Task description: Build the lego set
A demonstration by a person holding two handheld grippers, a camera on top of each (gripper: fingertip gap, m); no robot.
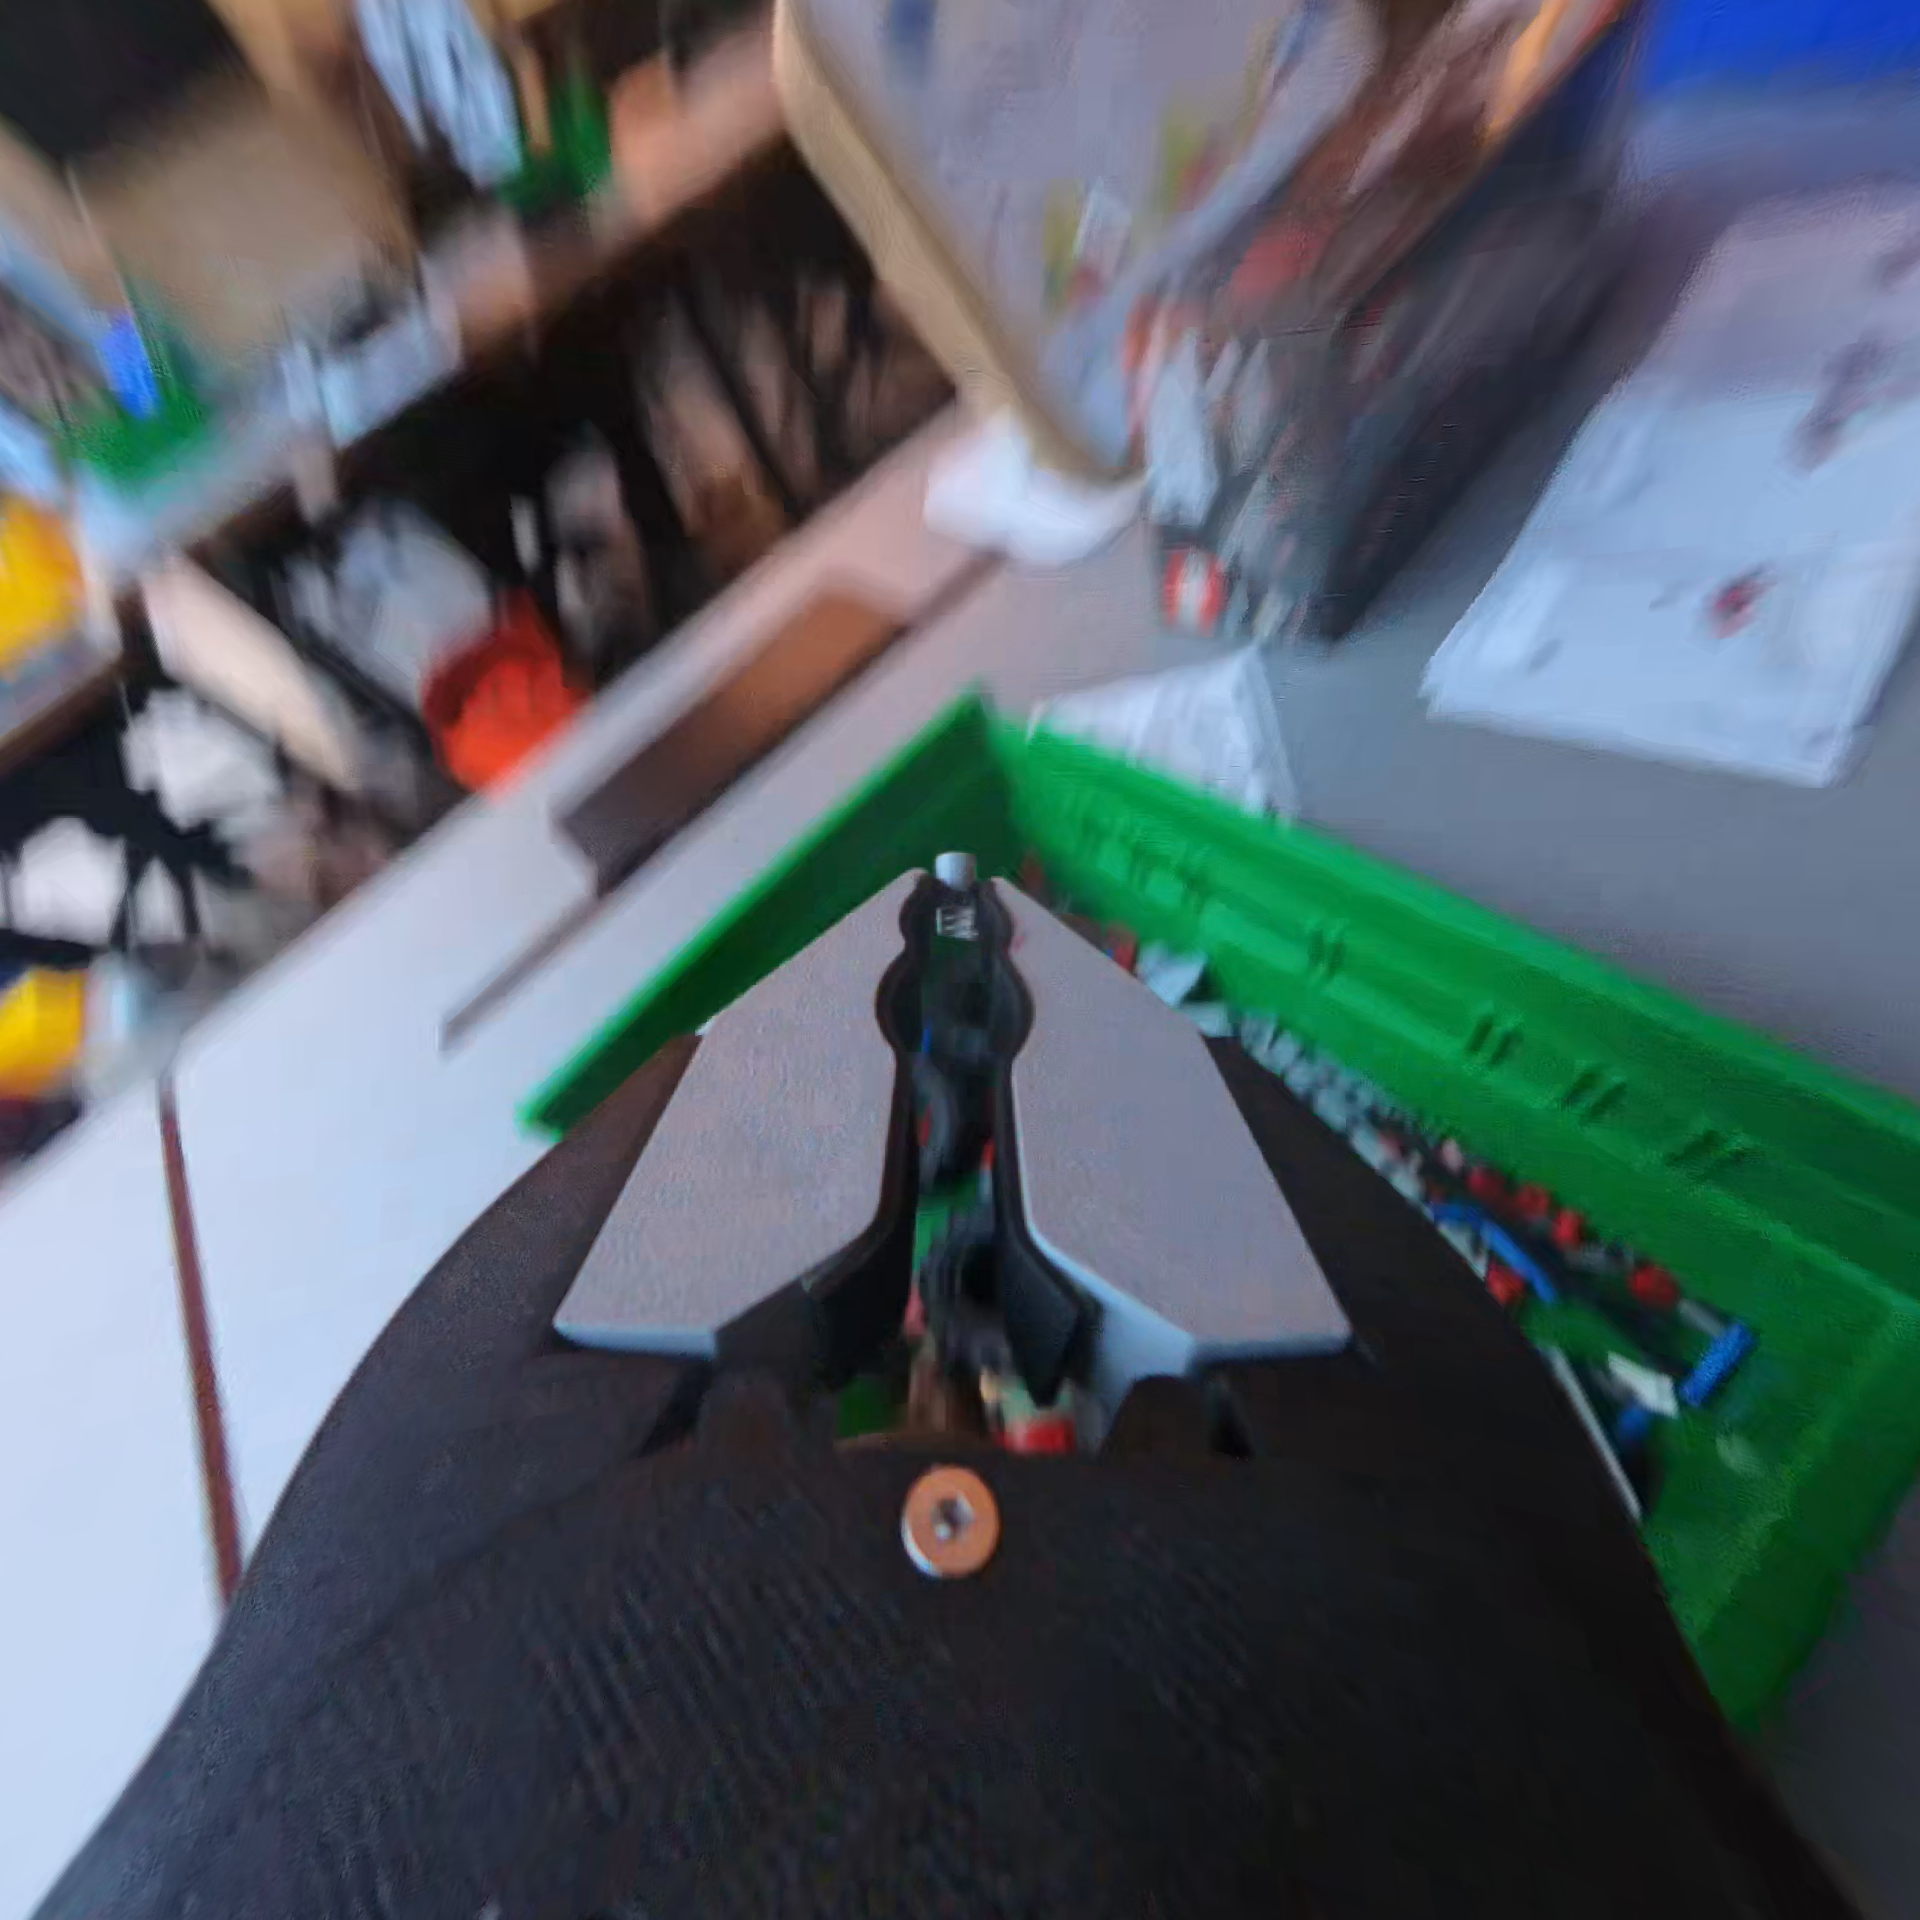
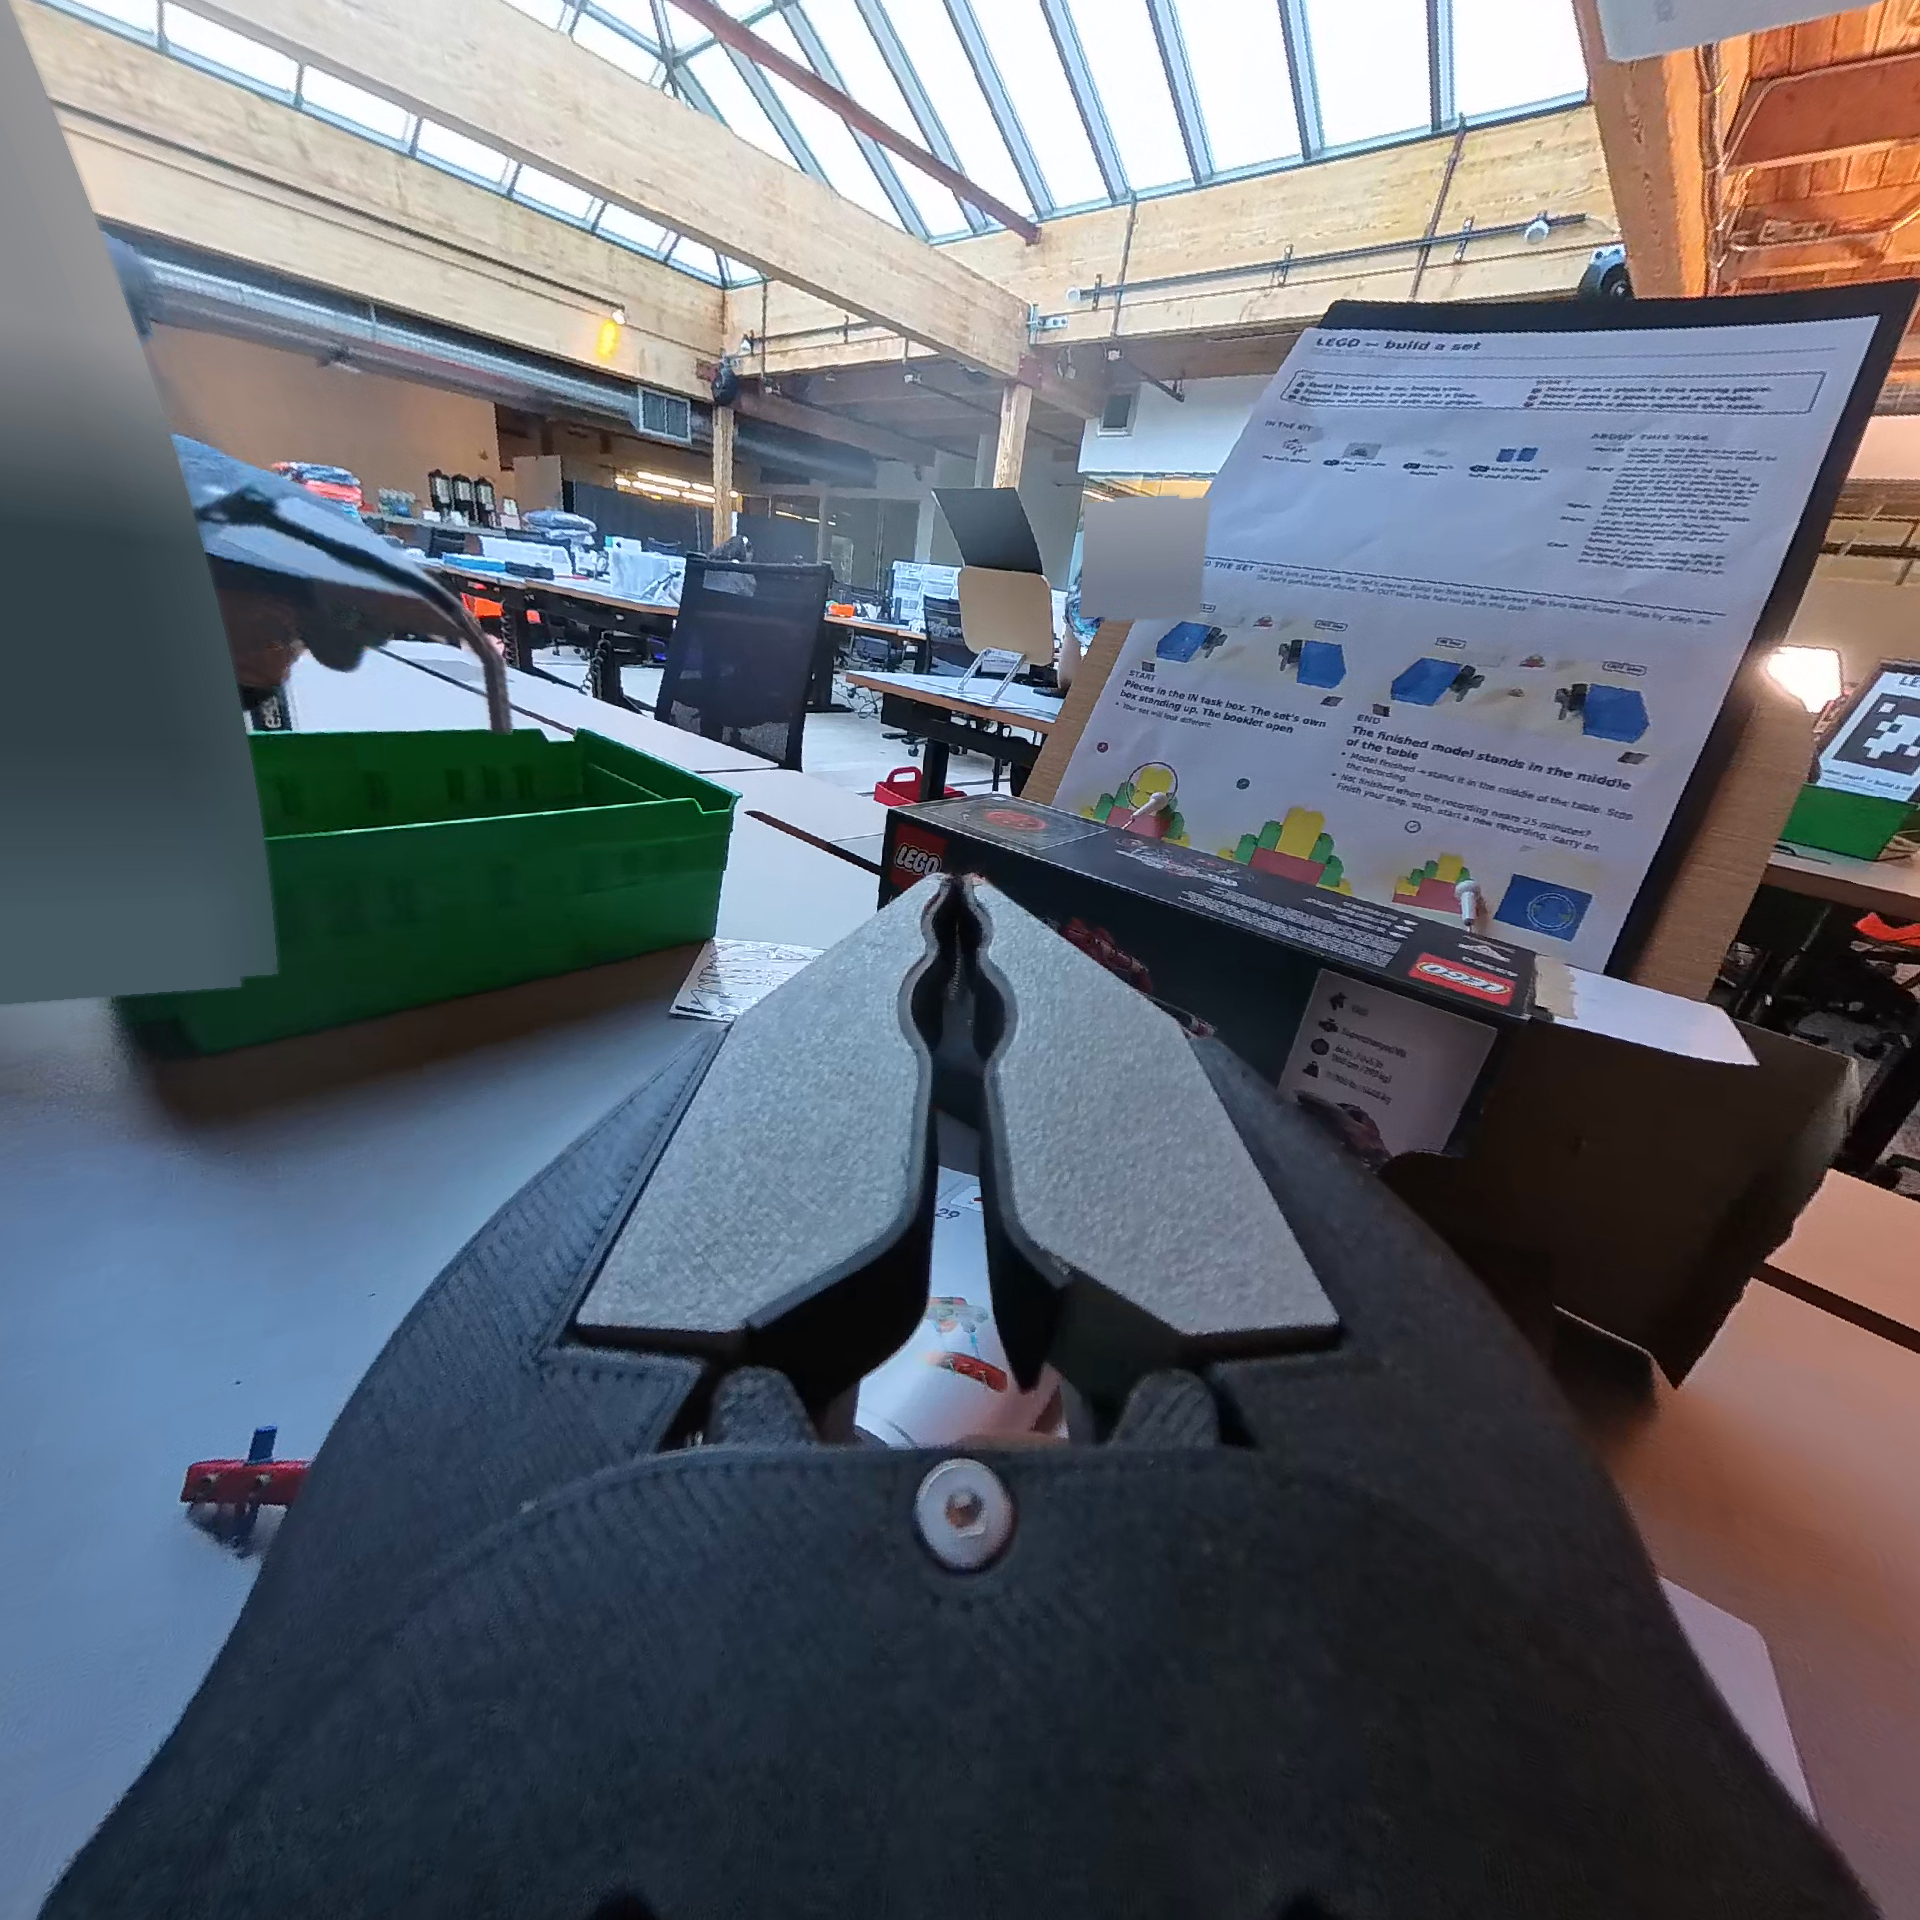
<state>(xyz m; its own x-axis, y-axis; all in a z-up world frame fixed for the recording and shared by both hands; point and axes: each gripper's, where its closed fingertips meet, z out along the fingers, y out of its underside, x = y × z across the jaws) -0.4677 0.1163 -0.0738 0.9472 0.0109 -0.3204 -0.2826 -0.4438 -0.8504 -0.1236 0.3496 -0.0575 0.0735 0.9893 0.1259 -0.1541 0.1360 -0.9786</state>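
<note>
Left wrist view (heavily motion-blurred)
Left gripper (image 1: 956, 883): fingers pressed nearly together, pinching a small light-grey peg (image 1: 956, 869) at the very tips.
Position: tips hang over the near corner of the green bin (image 1: 1351, 966).
Green bin contents: loose lego pieces (image 1: 1538, 1247), red, blue and grey, lie inside; too smeared to tell shapes.
Beyond the bin: a black set box (image 1: 1351, 468) and a white open booklet (image 1: 1714, 561) lie on the grey table (image 1: 343, 1195).

Right wrist view
Right gripper (image 2: 958, 885): fingers closed, tips touching or nearly so; whether anything sits between them I cannot tell.
Position: raised over the table (image 2: 260, 1247), well apart from the green bin (image 2: 468, 862), which stands to its left.
Left gripper, far off: its dark body (image 2: 312, 582) reaches over the bin's back edge.
Black set box (image 2: 1247, 935): right of the bin, just behind the right gripper's tips.
Instruction sheet (image 2: 1455, 644): propped upright behind the box.
Booklet (image 2: 956, 1340): glimpsed under the fingers.
Red lego assembly (image 2: 244, 1481): small, with a blue pin, on the table in front of the bin, beside the gripper body.
</note>
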